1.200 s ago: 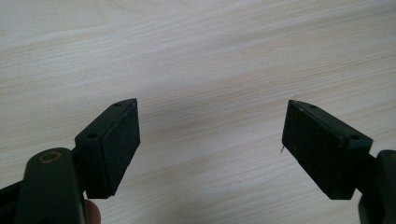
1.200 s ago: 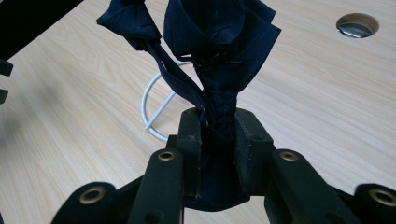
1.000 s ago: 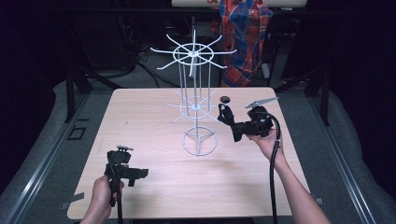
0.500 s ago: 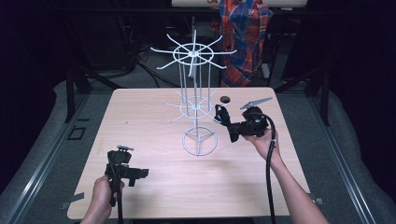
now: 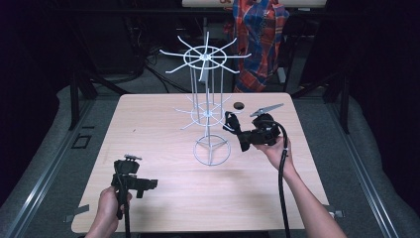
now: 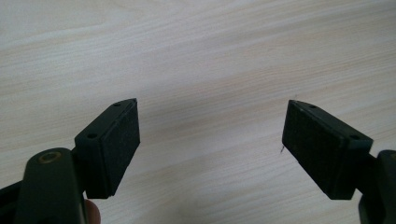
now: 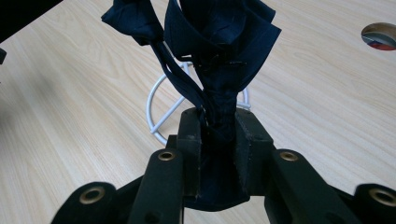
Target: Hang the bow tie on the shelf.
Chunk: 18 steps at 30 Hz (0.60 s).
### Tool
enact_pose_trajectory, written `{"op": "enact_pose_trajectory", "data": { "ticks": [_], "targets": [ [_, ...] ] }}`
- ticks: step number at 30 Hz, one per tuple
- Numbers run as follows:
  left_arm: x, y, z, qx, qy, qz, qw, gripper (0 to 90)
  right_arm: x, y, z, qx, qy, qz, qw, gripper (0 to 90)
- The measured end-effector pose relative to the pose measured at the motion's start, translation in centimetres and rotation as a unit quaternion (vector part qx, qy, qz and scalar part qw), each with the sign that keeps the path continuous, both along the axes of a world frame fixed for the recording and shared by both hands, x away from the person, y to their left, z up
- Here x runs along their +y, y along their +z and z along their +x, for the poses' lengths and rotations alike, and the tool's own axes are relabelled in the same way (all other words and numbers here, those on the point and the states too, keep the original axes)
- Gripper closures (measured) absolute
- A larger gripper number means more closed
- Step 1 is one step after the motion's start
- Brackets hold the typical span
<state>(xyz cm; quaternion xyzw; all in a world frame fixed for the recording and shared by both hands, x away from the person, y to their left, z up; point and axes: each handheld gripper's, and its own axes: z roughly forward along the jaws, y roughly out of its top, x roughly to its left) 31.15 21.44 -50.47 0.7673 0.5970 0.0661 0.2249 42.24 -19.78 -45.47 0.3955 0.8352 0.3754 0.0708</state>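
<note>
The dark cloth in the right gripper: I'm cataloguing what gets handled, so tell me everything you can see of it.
The dark cloth is navy blue woven fabric, soft and bunched into folds, with a thin strap-like strip hanging at one side. The right gripper is shut on its gathered lower part, and the rest spreads out beyond the jaws. It is held above the table, close to the white wire rack and over its ring base. What kind of item it is cannot be told.

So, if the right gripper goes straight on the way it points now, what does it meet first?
Probably the white wire stand: the right gripper, shut on dark cloth, points at it. Depth is unclear.
</note>
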Motion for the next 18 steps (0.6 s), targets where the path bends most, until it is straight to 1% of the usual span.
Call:
{"op": "enact_pose_trajectory", "data": {
  "ticks": [2, 6, 7, 12, 14, 17, 18],
  "targets": [
    [0.0, -0.01, 0.02, 0.0, 0.0, 0.001, 1.0, 19.3, 0.15, -0.04, -0.1, -0.005, 0.001, -0.001, 1.0, 73.6],
    [0.01, -0.01, 0.0, 0.0, 0.002, 0.001, 1.0, 19.3, 0.44, -0.13, -0.17, -0.006, 0.003, -0.001, 1.0, 73.6],
    [0.03, -0.01, 0.0, -0.001, 0.002, 0.001, 1.0, 19.2, 0.55, -0.12, -0.2, -0.005, 0.005, -0.006, 1.0, 73.6],
    [0.16, -0.01, -0.05, 0.0, 0.003, 0.002, 1.0, 19.2, 0.7, -0.31, -0.13, -0.012, 0.005, -0.007, 0.9999, 73.5],
    [0.2, -0.03, -0.1, -0.001, 0.004, 0.001, 1.0, 19.2, 0.75, -0.36, -0.11, -0.012, 0.001, -0.012, 0.9999, 73.3],
    [0.32, -0.03, -0.18, -0.001, 0.006, 0.001, 1.0, 19.1, 0.91, -0.55, -0.08, -0.023, 0.0, -0.015, 0.9996, 73.2],
    [0.39, -0.03, -0.22, -0.001, 0.007, 0.0, 1.0, 19.0, 0.97, -0.6, -0.06, -0.024, 0.0, -0.012, 0.9996, 73.1]
  ]
}}
